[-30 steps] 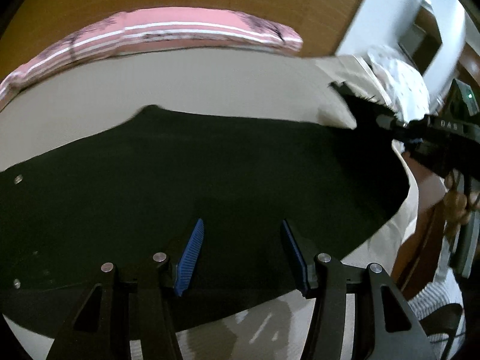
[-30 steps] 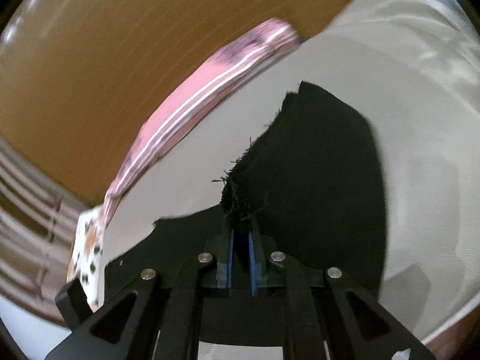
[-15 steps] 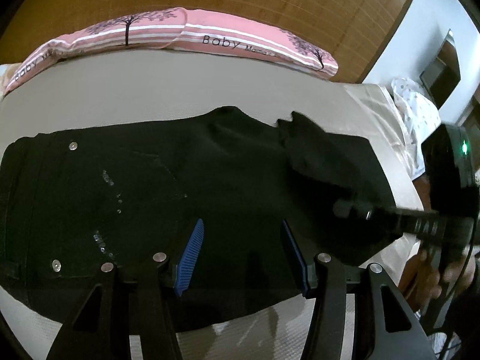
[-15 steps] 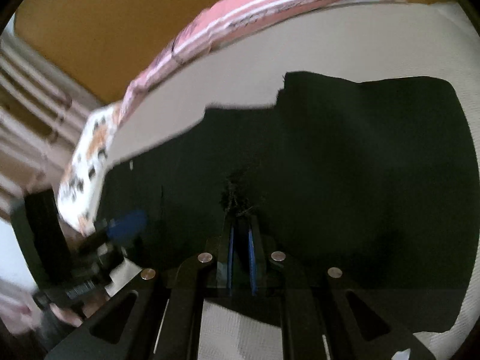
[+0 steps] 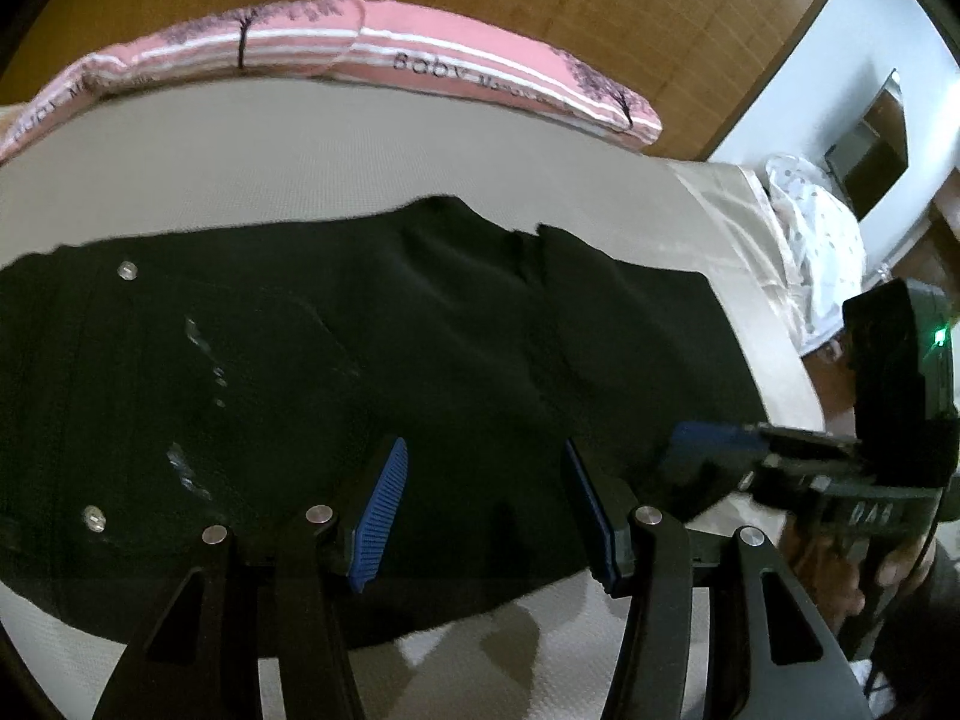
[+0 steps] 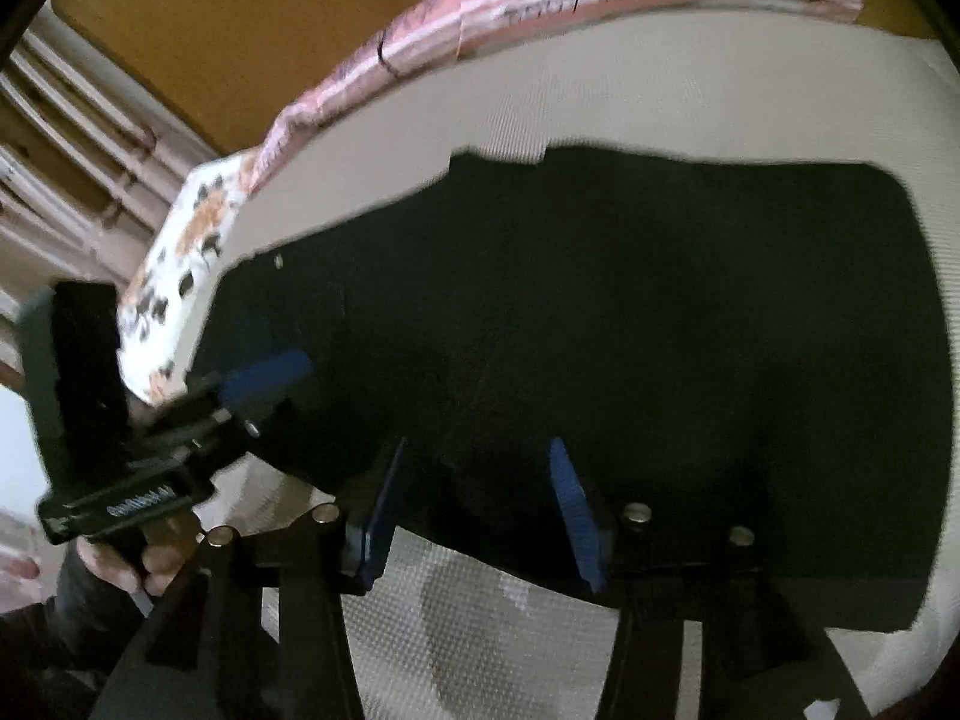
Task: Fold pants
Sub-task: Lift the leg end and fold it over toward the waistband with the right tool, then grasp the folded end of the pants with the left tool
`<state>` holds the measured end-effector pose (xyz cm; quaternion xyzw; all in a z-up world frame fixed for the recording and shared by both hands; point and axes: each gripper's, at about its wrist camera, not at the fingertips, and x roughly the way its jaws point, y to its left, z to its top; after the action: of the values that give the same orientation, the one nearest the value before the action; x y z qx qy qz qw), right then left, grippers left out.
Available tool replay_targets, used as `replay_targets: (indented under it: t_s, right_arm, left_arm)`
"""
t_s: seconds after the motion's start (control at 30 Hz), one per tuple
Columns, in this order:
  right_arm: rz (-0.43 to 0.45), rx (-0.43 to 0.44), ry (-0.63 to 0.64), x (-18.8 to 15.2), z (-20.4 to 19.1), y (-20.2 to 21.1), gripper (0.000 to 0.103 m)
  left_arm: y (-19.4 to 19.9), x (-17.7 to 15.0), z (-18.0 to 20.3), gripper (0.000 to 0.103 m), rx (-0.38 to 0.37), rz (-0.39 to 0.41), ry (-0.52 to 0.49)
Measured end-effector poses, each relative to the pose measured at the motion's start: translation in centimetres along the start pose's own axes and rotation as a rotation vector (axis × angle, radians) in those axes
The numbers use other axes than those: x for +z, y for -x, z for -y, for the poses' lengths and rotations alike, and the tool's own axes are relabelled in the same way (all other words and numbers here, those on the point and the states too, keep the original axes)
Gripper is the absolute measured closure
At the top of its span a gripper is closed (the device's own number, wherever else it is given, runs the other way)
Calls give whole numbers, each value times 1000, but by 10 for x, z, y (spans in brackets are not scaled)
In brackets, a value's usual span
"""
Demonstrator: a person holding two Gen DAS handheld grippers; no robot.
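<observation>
Pants matt black cloth (metal rivets); mattress woven, rough.

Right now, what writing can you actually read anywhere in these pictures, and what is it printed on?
"Baby": on the pink striped pillow; the words after it are too blurred.
White lettering on the right tool: upside down, unreadable.
White lettering on the left tool: too blurred.
Black pants: no writing.

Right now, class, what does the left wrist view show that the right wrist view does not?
Only the left wrist view shows the white dotted cloth and the pale wall at the bed's right end. Only the right wrist view shows the flowered cloth at the left end. Both share the black pants on the bed, the pink pillow, and each other's gripper.
</observation>
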<state>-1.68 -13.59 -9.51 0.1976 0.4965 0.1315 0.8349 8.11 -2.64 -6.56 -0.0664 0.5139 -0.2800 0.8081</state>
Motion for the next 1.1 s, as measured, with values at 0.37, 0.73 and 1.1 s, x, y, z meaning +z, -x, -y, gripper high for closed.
replay_targets:
  t_s: [0.37, 0.73, 1.1]
  right_arm:
    - [301, -88, -299, 1, 58, 64, 47]
    - [352, -79, -332, 5, 71, 80, 47]
    - [341, -40, -364, 5, 77, 80, 46]
  left_arm:
    - [-32, 7, 11, 51, -222, -212, 203]
    - [-60, 6, 10, 63, -203, -279, 292]
    - [-74, -4, 24, 92, -235, -276, 319]
